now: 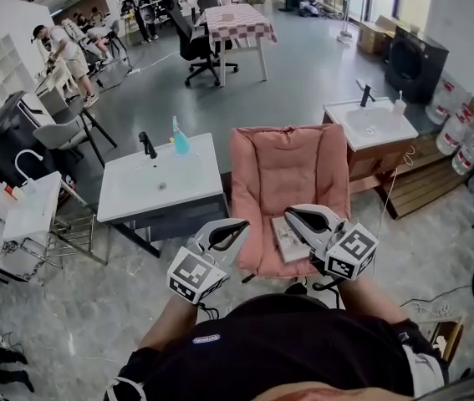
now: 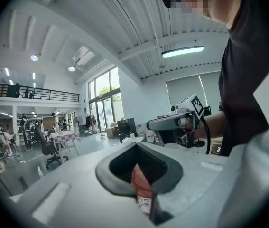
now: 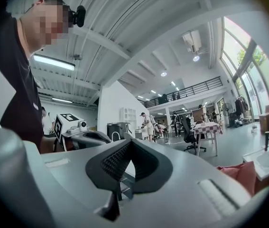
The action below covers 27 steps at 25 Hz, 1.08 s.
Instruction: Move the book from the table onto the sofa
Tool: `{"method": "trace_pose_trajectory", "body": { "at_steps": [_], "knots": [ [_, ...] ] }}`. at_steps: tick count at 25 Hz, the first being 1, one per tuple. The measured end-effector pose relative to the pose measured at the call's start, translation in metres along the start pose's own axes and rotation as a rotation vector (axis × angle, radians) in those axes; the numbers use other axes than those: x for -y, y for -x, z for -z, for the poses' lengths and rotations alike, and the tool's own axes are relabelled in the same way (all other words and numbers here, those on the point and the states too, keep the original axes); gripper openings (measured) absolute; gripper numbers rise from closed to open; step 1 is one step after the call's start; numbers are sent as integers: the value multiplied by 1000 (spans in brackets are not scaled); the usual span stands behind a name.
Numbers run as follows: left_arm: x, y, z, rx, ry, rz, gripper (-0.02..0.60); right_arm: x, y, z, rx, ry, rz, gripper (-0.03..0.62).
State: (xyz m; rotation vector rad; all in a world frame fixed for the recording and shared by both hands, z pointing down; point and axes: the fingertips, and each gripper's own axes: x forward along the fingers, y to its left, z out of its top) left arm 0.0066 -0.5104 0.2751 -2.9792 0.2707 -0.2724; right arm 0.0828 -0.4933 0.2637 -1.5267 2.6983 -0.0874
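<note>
Two washbasins (image 1: 160, 186) flank the one pink sofa (image 1: 282, 170); one blue spray bottle (image 1: 180, 139) stands on the left basin. The single book (image 1: 289, 242) lies on the seat's front edge between my left gripper (image 1: 246, 224) and right gripper (image 1: 291, 216), just beside the right. Both pairs of jaws are pressed together, holding nothing.

Read no legible words or numbers anywhere. Saw only square black-and-white markers on left gripper's cube (image 1: 193, 274) and right gripper's cube (image 1: 354, 251); shirt label (image 1: 206, 338) too small.
</note>
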Motion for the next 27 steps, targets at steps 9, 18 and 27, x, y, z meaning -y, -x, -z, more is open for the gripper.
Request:
{"method": "trace_pose_trajectory", "body": {
  "at_steps": [9, 18, 27],
  "knots": [
    [5, 0, 5, 2, -21, 4, 9, -10, -2, 12, -48, 30, -14, 29],
    [9, 0, 0, -2, -15, 11, 9, -8, 4, 8, -60, 54, 8, 28],
    [10, -1, -2, 2, -10, 17, 9, -9, 8, 7, -57, 55, 14, 29]
  ]
}}
